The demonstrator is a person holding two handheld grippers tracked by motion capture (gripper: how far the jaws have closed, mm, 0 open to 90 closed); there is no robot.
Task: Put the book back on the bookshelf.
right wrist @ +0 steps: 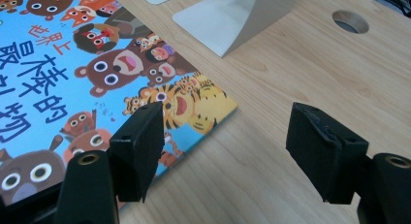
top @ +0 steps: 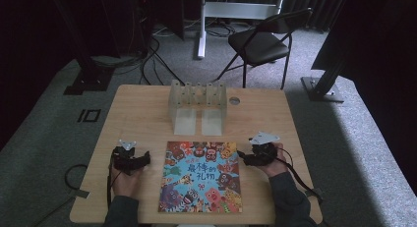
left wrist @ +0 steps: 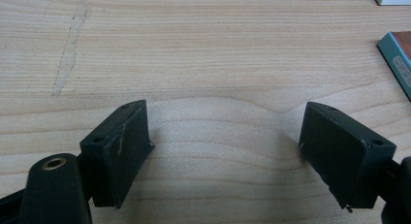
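Fingers (left wrist: 121,151) of the left gripper (top: 130,158) are standing spread over bare desk (top: 142,119), nothing between them, with the picture book (top: 202,177) lying flat just to their right, its teal corner showing at the edge of the left gripper view. Behind the book, a clear rack (top: 197,101) is standing upright. Further right, the right gripper (right wrist: 223,151) is hovering at the book's upper right corner, fingers (right wrist: 138,146) spread wide, one over the cover, the other over wood, pinching nothing.
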